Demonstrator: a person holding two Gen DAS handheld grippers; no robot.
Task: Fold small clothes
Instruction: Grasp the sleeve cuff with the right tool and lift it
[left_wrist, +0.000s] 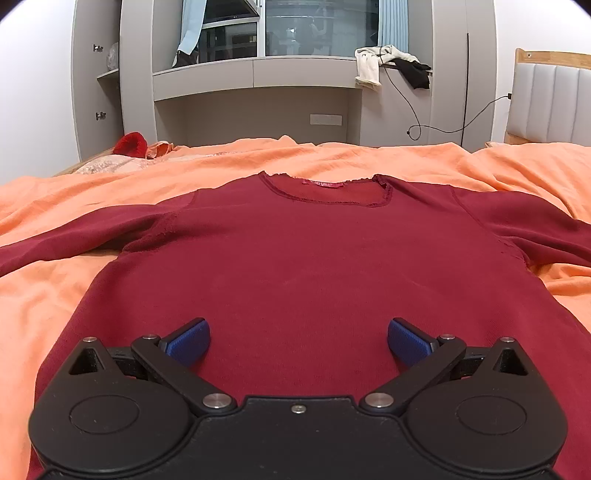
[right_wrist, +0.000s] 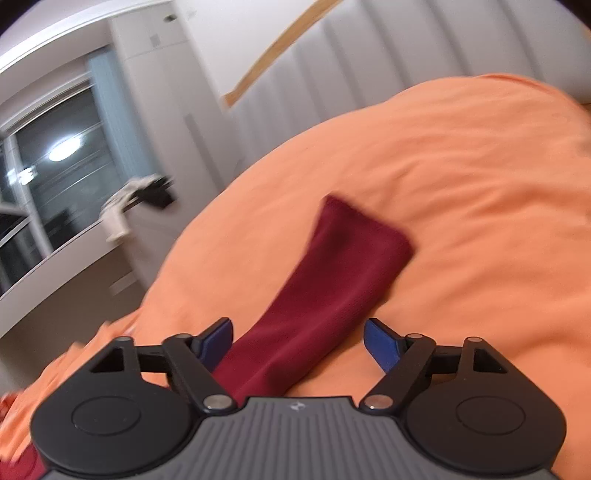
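The orange bedspread (left_wrist: 369, 158) ran out past both views, its rumpled cloth soft-blurred in the tilted right wrist view, and the dark red knit shirt (left_wrist: 295, 258) lay flat on it, hem hidden under the left gripper (left_wrist: 298, 341). That gripper's blue ribbed pads stood wide apart over the lower body of the shirt (gripping nothing). The shirt's sleeve (right_wrist: 332, 280), a long flat band with a squared cuff, ran up between the right gripper (right_wrist: 298, 341) jaws, which stood apart, the left pad just beside the sleeve edge.

The left wrist view looks level from low over the shirt's (left_wrist: 295, 266) hem toward the window at 12 o'clock. The right wrist view, rolled and blurred, sits close over one sleeve (right_wrist: 332, 280), facing the headboard. Both share the orange bedspread (left_wrist: 55, 288) and windowsill clothes.
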